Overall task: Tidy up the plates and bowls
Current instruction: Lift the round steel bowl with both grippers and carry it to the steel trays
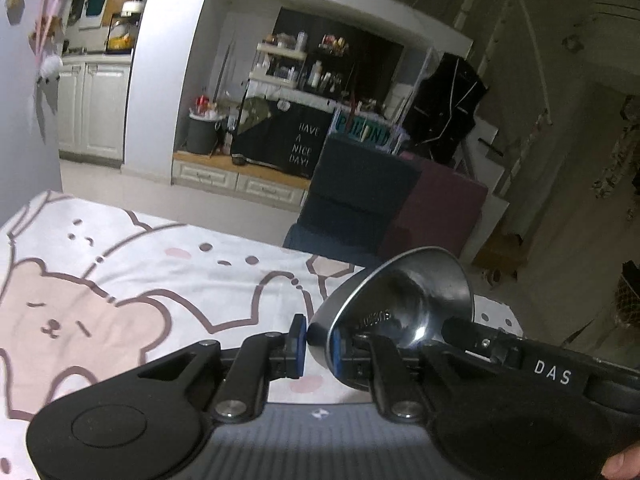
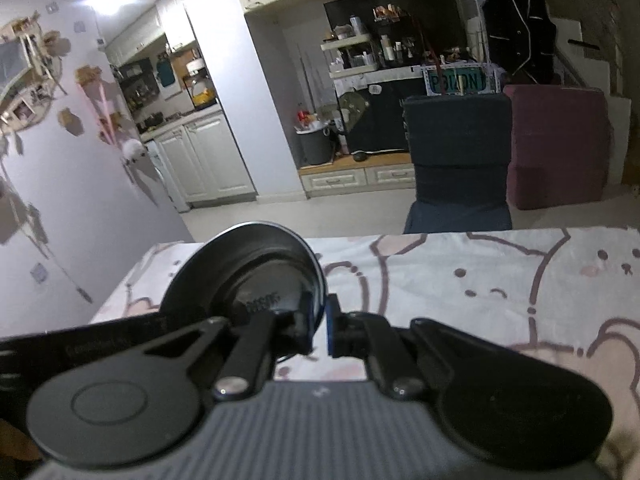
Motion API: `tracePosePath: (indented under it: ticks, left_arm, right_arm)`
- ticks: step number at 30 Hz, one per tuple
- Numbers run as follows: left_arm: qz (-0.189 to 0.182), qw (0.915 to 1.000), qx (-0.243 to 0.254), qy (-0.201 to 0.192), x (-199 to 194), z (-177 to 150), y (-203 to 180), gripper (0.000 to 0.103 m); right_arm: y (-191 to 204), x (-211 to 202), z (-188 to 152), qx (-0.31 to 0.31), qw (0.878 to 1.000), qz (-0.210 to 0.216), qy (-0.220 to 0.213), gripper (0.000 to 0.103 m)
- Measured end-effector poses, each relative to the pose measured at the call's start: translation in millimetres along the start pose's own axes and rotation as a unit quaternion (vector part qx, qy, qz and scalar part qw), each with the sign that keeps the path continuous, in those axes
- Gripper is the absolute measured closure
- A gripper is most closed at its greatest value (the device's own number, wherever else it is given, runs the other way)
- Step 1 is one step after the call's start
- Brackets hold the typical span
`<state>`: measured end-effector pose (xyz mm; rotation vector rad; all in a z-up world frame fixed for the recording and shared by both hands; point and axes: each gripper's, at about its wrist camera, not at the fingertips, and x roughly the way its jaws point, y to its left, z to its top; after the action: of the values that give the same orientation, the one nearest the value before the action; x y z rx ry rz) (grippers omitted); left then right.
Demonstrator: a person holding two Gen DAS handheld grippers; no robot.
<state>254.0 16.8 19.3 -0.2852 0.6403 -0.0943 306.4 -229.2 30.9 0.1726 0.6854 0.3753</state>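
A shiny steel bowl hangs tilted above the bear-print tablecloth, its inside turned toward the cameras. My left gripper is shut on the bowl's left rim, with the blue pads on either side of the wall. From the right, my right gripper's black body reaches the bowl's opposite side. In the right wrist view the same bowl is on the left, and my right gripper is shut on its right rim. The left gripper's body shows dark behind it.
The tablecloth runs to the table's far edge. Beyond it stand a dark blue chair and a maroon chair. A pale wall borders the table on the left. A thumb shows at the lower right.
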Motion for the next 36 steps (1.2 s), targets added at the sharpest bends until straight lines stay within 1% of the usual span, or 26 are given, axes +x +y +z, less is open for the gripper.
tracePosePath:
  ticks: [6,9,18,21,25,28,33,36]
  left_arm:
    - [0.001,0.9998,0.01,-0.015,-43.5,-11.7,9.6,0.088]
    - [0.007,0.9997,0.017,-0.017,-60.8,-16.9,17.1,0.088]
    - [0.029,0.9988,0.04,0.007,-93.5,-30.5,40.6,0.088]
    - [0.036,0.9981,0.043,0.023,-94.5,-39.7,51.2,0.088]
    - [0.055,0.9963,0.049,0.043,-91.4,-51.7,66.7,0.088]
    - [0.065,0.9945,0.05,0.066,-85.5,-60.4,80.8,0.089]
    - [0.076,0.99,0.046,0.11,-70.3,-74.4,103.0,0.091]
    - [0.072,0.9873,0.032,0.138,-58.1,-80.1,115.0,0.09]
  right_arm:
    - [16.3,-33.8,-14.0,0.024,0.999,0.023,-0.012,0.096]
    - [26.9,-40.7,-26.1,0.026,0.999,0.031,-0.011,0.096]
    - [55.1,-52.6,-61.8,0.027,0.998,0.056,0.015,0.094]
    - [60.6,-52.4,-68.6,0.032,0.997,0.069,0.029,0.094]
    - [67.5,-41.7,-83.6,0.048,0.993,0.079,0.073,0.093]
    - [74.6,-30.6,-96.5,0.057,0.99,0.08,0.105,0.093]
    - [91.3,-10.8,-108.1,0.034,0.987,0.074,0.141,0.093]
    - [97.9,2.4,-112.4,0.02,0.984,0.067,0.162,0.093]
